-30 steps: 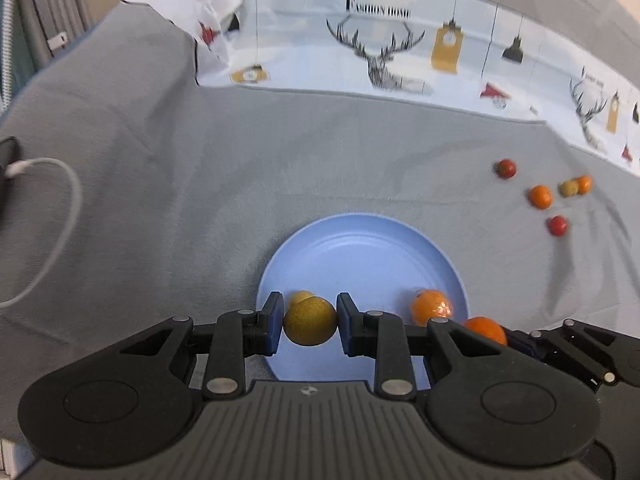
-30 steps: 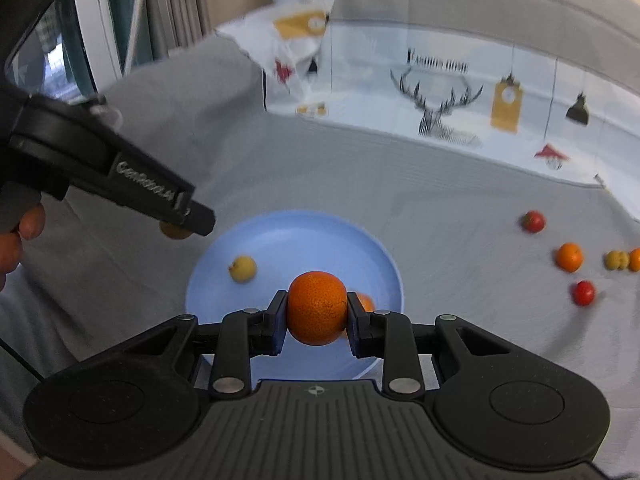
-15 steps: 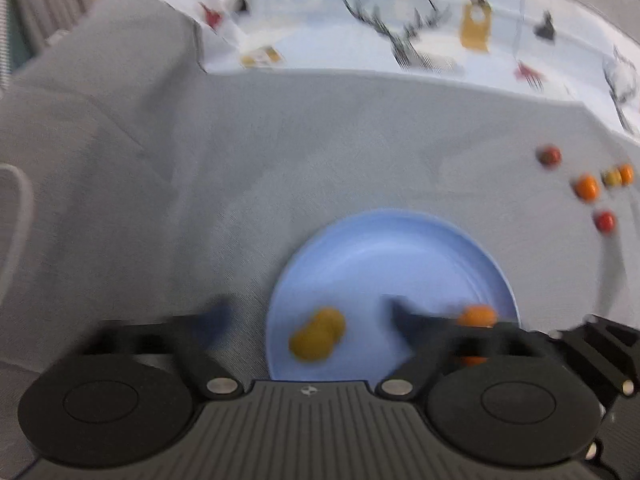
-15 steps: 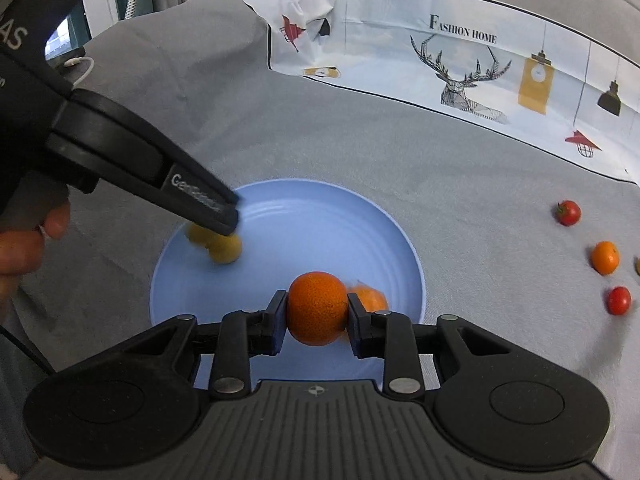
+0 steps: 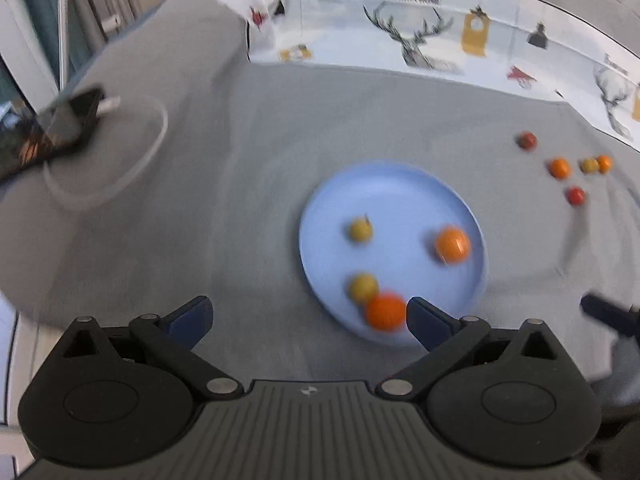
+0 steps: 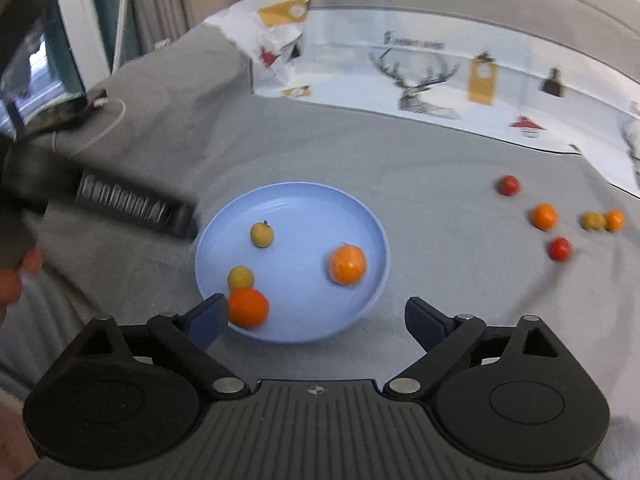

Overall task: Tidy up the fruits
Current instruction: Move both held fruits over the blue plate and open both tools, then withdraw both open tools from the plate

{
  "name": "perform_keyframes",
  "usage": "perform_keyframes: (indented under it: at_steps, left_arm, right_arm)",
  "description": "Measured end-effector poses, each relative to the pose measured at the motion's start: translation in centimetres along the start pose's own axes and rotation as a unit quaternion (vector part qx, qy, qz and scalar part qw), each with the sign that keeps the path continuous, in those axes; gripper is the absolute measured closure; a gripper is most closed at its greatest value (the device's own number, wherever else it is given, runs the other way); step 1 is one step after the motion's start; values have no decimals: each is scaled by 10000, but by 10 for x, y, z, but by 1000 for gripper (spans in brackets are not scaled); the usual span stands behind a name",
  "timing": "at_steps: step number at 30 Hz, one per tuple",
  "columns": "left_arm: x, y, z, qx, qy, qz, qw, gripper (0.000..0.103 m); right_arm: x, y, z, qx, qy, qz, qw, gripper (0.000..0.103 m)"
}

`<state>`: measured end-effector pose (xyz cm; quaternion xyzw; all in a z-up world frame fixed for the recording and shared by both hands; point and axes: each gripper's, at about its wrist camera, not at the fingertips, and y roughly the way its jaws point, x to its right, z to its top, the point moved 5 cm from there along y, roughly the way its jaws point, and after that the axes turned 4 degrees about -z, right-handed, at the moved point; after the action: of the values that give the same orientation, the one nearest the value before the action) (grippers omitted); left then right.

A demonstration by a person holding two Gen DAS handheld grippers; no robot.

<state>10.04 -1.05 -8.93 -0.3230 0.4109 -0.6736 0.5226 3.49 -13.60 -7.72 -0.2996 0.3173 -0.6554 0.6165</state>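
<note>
A blue plate [image 5: 400, 192] [image 6: 304, 216] lies on the grey cloth. It holds two yellow-green fruits [image 5: 361, 230] [image 5: 363, 286] and two oranges [image 5: 453, 244] [image 5: 386, 312]. My left gripper [image 5: 308, 318] stands open and empty, short of the plate's left rim. My right gripper [image 6: 316, 320] has its jaws opening with nothing gripped. The near orange [image 6: 248, 307] rests on the plate by its left fingertip. Several small loose fruits, red [image 6: 508, 185] [image 6: 559, 249], orange [image 6: 544, 217] and yellowish [image 6: 593, 221], lie on the cloth to the right.
A phone [image 5: 52, 128] with a white cable [image 5: 120, 160] lies at the far left. A printed cloth with deer [image 5: 420, 40] covers the back. In the right wrist view the blurred left gripper [image 6: 136, 208] and a hand [image 6: 16, 276] sit left of the plate.
Both grippers opened: the left let go of a yellow-green fruit, the right let go of an orange, both now on the plate. Both grippers pulled back and up from the plate.
</note>
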Motion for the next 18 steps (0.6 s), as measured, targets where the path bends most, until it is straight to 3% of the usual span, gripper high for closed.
perform_keyframes:
  at_steps: [7, 18]
  left_arm:
    - [11, -40, -29, 308, 237, 19, 9992, 0]
    - [31, -86, -53, 685, 438, 5, 9967, 0]
  right_arm:
    - [10, -73, -8, 908, 108, -221, 9956, 2]
    - [9, -122, -21, 1460, 73, -223, 9890, 2]
